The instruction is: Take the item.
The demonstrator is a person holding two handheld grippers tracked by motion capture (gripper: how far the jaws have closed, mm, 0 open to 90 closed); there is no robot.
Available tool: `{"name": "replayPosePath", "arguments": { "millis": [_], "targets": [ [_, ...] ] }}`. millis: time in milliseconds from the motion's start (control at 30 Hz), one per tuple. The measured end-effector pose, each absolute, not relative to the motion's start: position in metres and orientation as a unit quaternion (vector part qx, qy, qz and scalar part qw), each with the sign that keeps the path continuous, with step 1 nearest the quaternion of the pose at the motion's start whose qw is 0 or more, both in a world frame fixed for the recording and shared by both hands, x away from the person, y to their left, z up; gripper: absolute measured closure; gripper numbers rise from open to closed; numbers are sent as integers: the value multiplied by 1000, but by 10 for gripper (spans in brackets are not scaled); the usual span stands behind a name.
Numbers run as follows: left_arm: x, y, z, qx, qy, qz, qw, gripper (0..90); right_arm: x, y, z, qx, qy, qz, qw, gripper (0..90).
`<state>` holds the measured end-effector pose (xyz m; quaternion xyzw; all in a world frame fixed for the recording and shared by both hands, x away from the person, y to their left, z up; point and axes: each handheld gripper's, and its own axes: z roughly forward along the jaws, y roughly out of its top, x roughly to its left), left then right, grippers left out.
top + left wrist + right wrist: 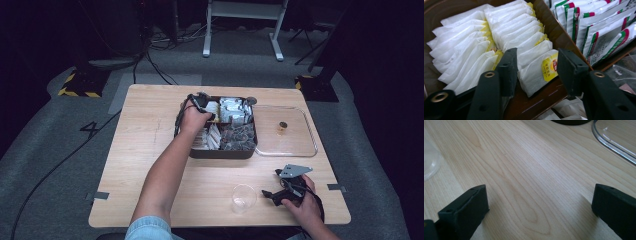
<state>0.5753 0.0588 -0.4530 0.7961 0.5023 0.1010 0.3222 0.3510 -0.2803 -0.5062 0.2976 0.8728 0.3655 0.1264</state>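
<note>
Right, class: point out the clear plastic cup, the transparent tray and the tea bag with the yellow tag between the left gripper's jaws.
clear plastic cup (244,197), high view, its rim
transparent tray (311,134), high view, right rim
tea bag (536,72), left gripper view, white paper body

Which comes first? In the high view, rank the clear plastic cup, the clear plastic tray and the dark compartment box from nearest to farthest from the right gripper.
1. Clear plastic cup: just to the left of the right gripper, at the table's near edge.
2. Clear plastic tray: beyond the gripper, on the table's right side.
3. Dark compartment box: farther back and left, at the table's middle, where the left gripper reaches in.
</note>
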Motion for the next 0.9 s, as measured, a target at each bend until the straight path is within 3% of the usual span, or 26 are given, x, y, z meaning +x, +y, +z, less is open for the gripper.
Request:
{"name": "replayPosePath", "arguments": {
  "millis": [200, 367, 467, 567, 900],
  "targets": [
    [577, 56, -456, 801, 502, 98, 310, 639, 351, -280, -506, 298, 873, 366, 126, 8],
    [577, 54, -457, 807, 500, 96, 299, 660, 351, -280, -506, 298, 873, 365, 126, 8],
    [577, 53, -458, 811, 496, 95, 296, 717, 351, -280, -506, 298, 873, 366, 126, 8],
    [577, 52, -458, 813, 492, 97, 296, 834, 351, -280, -506, 298, 873, 366, 126, 8],
    [574, 53, -453, 817, 477, 98, 308, 899, 351, -280, -506, 298, 873, 366, 126, 8]
  ]
}}
